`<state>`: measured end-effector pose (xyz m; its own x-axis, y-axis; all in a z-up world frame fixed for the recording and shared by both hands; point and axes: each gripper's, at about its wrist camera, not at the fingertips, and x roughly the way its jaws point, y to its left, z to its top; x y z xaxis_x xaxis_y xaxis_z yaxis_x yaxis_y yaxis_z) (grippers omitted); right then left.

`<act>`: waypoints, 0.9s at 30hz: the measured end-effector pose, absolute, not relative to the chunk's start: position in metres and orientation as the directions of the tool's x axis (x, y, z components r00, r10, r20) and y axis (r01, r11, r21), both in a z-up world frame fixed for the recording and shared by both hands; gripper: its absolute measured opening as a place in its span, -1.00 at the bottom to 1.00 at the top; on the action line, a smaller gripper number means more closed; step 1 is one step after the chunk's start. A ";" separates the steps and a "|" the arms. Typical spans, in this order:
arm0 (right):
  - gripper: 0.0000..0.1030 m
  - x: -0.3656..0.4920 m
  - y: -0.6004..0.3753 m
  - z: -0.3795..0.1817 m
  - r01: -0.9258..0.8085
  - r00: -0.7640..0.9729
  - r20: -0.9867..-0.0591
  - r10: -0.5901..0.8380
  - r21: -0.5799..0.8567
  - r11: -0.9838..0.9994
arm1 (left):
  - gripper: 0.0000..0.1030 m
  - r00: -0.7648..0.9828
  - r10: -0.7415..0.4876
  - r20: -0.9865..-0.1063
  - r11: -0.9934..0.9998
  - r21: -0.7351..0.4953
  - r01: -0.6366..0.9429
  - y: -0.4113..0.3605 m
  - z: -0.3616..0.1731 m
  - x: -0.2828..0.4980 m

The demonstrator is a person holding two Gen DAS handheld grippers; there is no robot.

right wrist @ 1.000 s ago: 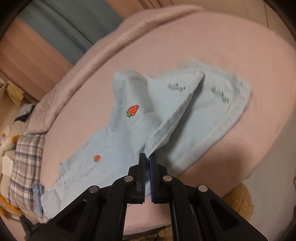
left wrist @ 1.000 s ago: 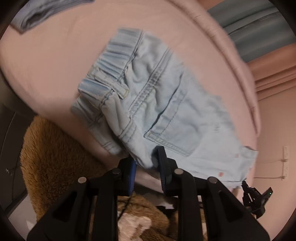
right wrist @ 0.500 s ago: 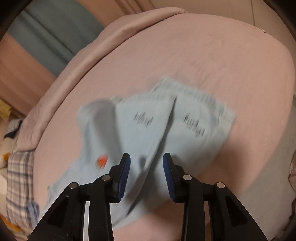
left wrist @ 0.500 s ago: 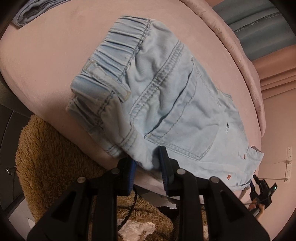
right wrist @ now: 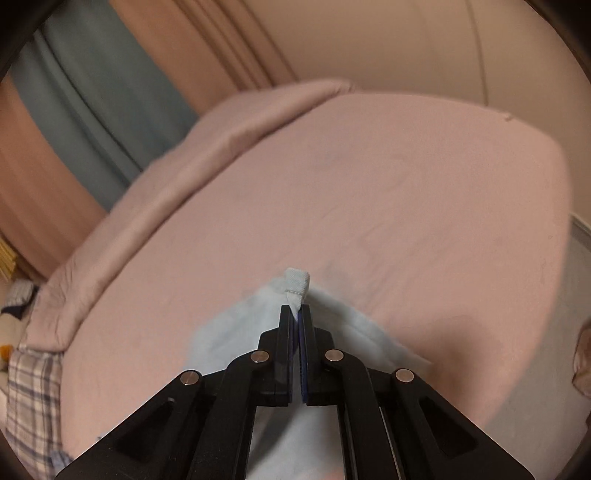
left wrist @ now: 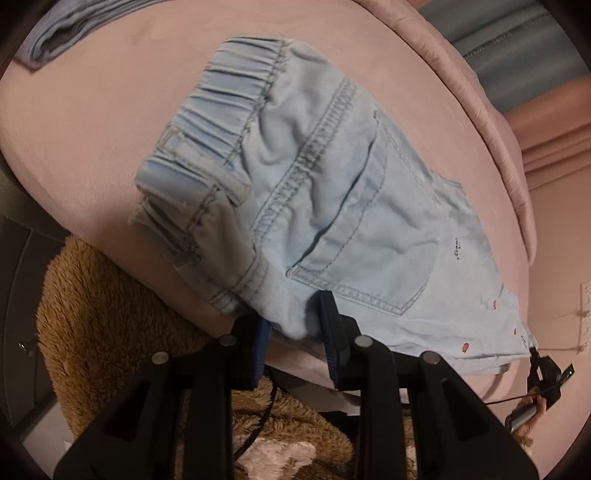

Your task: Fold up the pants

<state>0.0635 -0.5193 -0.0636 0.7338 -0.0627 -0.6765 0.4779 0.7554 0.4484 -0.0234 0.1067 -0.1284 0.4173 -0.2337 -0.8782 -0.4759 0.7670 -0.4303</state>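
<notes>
Light blue denim pants [left wrist: 332, 206] lie on the pink bed [left wrist: 92, 110], elastic waistband to the upper left, back pocket showing, small red marks near the right hem. My left gripper [left wrist: 293, 326] is closed on a bunched fold of the pants at the bed's near edge. In the right wrist view, my right gripper [right wrist: 296, 317] is shut on a hem end of the pants [right wrist: 295, 282], which sticks up past the fingertips; pale fabric hangs under it. The right gripper also shows small at the lower right of the left wrist view [left wrist: 546, 373].
A folded grey-blue garment [left wrist: 74, 26] lies at the bed's far left. A brown fuzzy rug [left wrist: 96, 314] is below the bed edge. A plaid cloth [right wrist: 26, 391] lies at the bed's left. A rolled pink blanket [right wrist: 147, 192], curtains and wall stand behind.
My right gripper opened half a second ago and has since shut on the hem end. My left gripper kept its hold and the pants spread flatter on the bed.
</notes>
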 end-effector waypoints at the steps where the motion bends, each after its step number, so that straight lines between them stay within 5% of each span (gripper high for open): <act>1: -0.94 0.055 -0.519 -0.073 0.505 0.710 -0.698 -0.089 0.417 0.755 | -0.46 0.415 -0.229 -0.880 0.771 -0.425 -0.475 0.106 -0.128 -0.023; 6: -0.98 0.043 -0.531 -0.133 0.588 0.605 -0.793 -0.071 0.385 0.712 | -0.46 0.402 -0.240 -0.884 0.769 -0.425 -0.476 0.109 -0.130 -0.021; 22: -0.99 0.040 -0.531 -0.122 0.579 0.569 -0.816 -0.105 0.307 0.755 | -0.36 0.396 -0.232 -0.888 0.786 -0.411 -0.461 0.110 -0.107 -0.027; 25: -0.72 0.042 -0.534 -0.107 0.577 0.563 -0.818 -0.122 0.283 0.766 | 0.07 0.445 -0.183 -0.876 0.802 -0.395 -0.447 0.113 -0.076 -0.034; 27: -0.17 0.041 -0.536 -0.094 0.574 0.579 -0.800 -0.155 0.265 0.775 | 0.26 0.505 -0.134 -0.852 0.815 -0.385 -0.432 0.115 -0.051 -0.038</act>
<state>0.0408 -0.5359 -0.0944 0.5795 -0.1553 -0.8001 0.5736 0.7751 0.2649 -0.0376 0.1150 -0.0514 0.5052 -0.1345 -0.8525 -0.4325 0.8154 -0.3849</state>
